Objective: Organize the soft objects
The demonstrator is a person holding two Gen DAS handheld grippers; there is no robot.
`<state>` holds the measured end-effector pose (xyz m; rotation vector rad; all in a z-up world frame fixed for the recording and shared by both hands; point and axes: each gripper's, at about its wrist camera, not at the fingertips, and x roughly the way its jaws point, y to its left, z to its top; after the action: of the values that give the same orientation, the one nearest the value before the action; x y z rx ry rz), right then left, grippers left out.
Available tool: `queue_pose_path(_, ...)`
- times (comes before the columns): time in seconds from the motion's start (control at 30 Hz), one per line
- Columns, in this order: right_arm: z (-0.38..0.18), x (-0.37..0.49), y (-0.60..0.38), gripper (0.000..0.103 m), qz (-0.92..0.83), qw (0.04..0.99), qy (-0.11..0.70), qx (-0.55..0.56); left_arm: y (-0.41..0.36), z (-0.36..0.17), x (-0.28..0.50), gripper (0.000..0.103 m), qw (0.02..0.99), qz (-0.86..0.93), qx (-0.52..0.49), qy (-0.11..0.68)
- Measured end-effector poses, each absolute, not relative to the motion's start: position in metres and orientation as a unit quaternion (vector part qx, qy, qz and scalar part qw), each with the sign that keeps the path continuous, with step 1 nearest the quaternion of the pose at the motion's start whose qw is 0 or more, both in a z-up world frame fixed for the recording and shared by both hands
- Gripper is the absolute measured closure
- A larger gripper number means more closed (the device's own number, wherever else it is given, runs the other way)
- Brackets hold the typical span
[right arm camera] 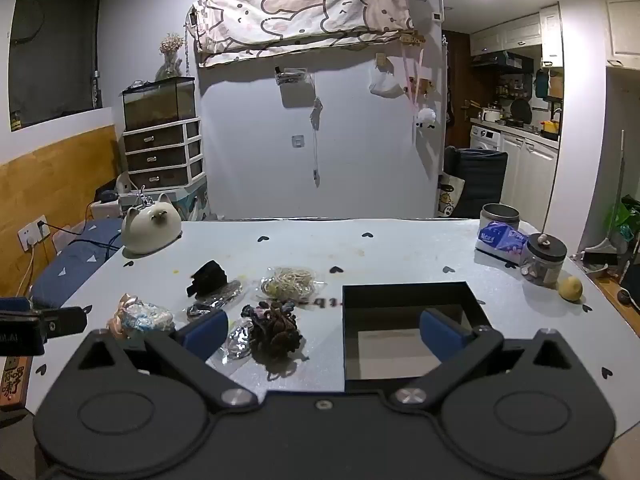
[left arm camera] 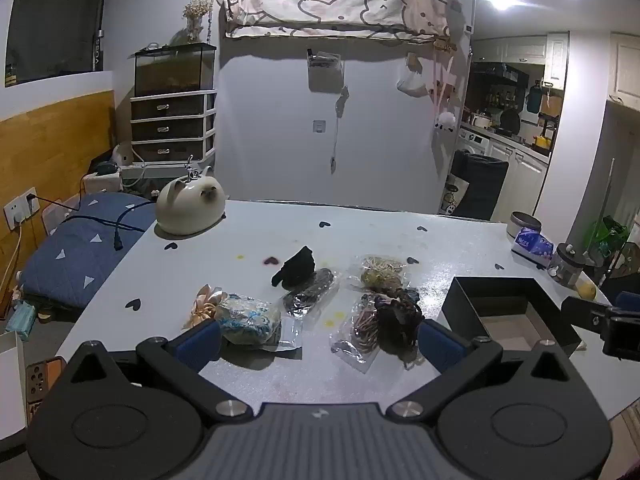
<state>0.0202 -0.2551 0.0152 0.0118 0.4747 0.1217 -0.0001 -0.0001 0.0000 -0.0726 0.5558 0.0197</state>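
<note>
Left wrist view: the left gripper (left arm camera: 319,342) hangs spread and empty above the soft things at lower centre — a blue-white bundle (left arm camera: 249,318), a dark scrunchie heap (left arm camera: 396,316). They look light and squashy; pinch the bulk, since the bags seem slippery.

Right wrist view: the right gripper (right arm camera: 323,334) is spread too — the black box (right arm camera: 404,320) sits lower right, a jar (right arm camera: 545,258) beyond.
</note>
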Motion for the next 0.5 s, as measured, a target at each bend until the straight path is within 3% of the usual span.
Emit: queue_pose_path(0.5,0.0174,0.0211,-0.2541,0.000,0.058,0.970,0.236,0.004,-0.0001,0.0001,0.0000,0.000,0.960,0.010,-0.035,0.276)
